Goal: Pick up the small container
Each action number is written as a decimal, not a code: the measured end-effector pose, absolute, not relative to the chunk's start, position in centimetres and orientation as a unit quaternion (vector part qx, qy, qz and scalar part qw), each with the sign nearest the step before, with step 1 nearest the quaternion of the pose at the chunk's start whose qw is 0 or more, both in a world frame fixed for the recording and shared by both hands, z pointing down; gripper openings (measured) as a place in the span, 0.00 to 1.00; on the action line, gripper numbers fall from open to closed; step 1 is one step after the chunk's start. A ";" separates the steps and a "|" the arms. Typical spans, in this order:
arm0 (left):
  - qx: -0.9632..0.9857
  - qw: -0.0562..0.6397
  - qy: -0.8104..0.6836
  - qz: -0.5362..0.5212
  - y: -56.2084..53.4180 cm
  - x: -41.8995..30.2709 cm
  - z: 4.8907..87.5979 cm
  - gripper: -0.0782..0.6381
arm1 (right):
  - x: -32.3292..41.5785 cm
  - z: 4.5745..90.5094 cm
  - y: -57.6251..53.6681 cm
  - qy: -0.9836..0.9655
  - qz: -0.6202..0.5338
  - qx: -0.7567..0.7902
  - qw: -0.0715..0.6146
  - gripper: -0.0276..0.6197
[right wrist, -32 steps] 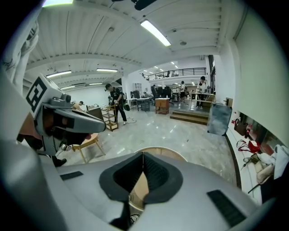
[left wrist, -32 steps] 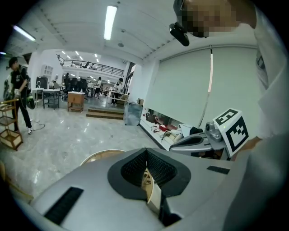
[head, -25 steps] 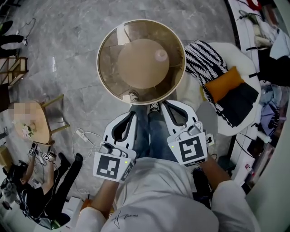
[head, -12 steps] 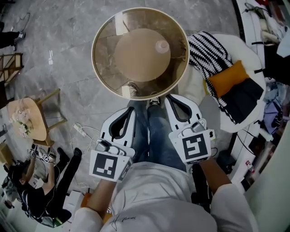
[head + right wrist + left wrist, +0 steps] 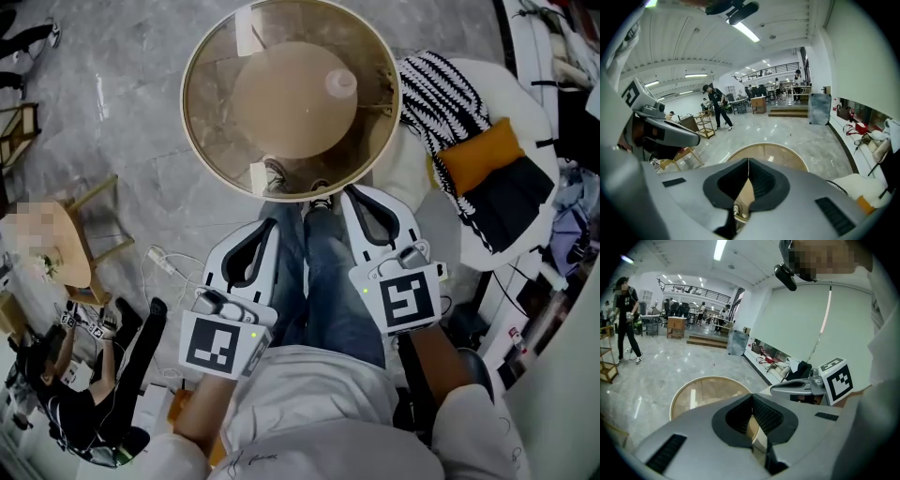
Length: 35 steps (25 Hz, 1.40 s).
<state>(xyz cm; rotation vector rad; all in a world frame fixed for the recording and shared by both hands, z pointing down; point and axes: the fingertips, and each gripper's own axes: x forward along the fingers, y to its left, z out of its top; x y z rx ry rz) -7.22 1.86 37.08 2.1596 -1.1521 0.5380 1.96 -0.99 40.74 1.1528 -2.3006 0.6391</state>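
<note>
The small container (image 5: 339,82) is a pale, pinkish-white round pot, seen from above as a plain circle with a lighter rim. It stands on the round glass-topped counter (image 5: 220,141), right of centre over the tan base that shows through the glass. There is one container, one counter and two grippers. The container appears upright, its round top facing the head view, so its long axis runs up and down and it points no way across the counter.

The left gripper (image 5: 271,229) and the right gripper (image 5: 349,193) hang side by side over the person's jeans, short of the counter's near rim and well apart from the container. Each gripper view shows the jaw tips pressed together with nothing between them.
</note>
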 end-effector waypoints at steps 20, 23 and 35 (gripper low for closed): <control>0.808 0.337 -0.428 0.225 -0.8 -9.6 43.6 0.13 | 1.1 48.1 -3.5 -0.819 0.273 0.448 0.234 0.07; 0.807 0.342 -0.425 0.227 -0.8 -9.5 44.4 0.13 | 1.2 49.2 -4.1 -0.815 0.287 0.453 0.219 0.07; 0.803 0.364 -0.416 0.224 -1.6 -9.2 48.1 0.13 | 1.8 54.2 -6.2 -0.804 0.282 0.474 0.224 0.07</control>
